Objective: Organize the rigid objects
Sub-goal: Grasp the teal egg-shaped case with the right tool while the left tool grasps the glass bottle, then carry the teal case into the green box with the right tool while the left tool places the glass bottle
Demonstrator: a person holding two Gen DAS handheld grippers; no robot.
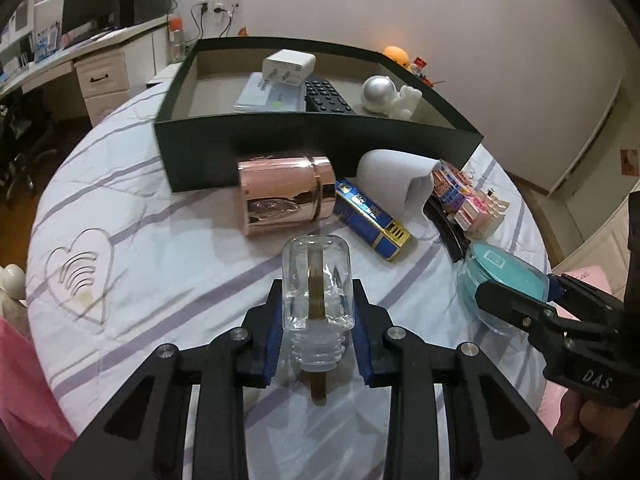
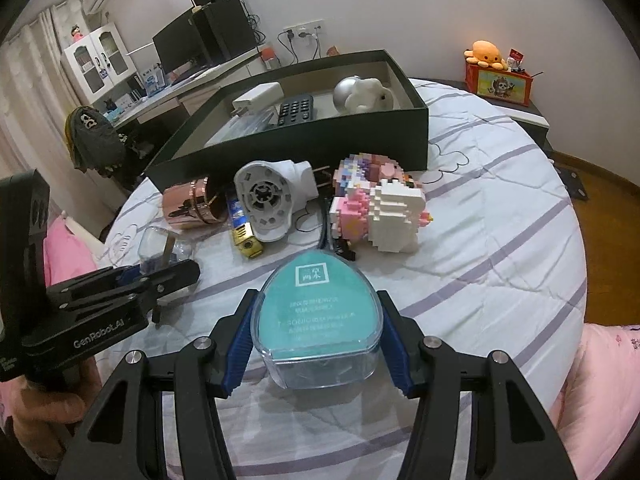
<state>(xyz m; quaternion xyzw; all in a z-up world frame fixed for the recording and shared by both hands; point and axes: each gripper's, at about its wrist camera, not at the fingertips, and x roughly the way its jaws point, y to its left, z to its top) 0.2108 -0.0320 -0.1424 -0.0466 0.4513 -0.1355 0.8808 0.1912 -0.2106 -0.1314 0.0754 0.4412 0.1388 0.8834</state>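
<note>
Left gripper [image 1: 318, 316]: your pads pinch the clear bottle [image 1: 317, 284] across its body, near its neck, so it lifts without rolling.
Right gripper [image 2: 316, 344]: you clamp the teal case [image 2: 316, 320] by its sides, lid up.
Box [image 1: 320, 152]: open at the far side, already holding a charger [image 1: 289, 65] and remote [image 1: 326, 97]; both loads likely go there.
Bedspread [image 1: 160, 216]: the rest waits near the box wall.

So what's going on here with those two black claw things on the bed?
A person is tidying loose items into the dark box. The left gripper is clamped on a clear glass bottle; the right gripper grips a teal plastic case. A rose-gold tin and a block toy lie outside the box.
</note>
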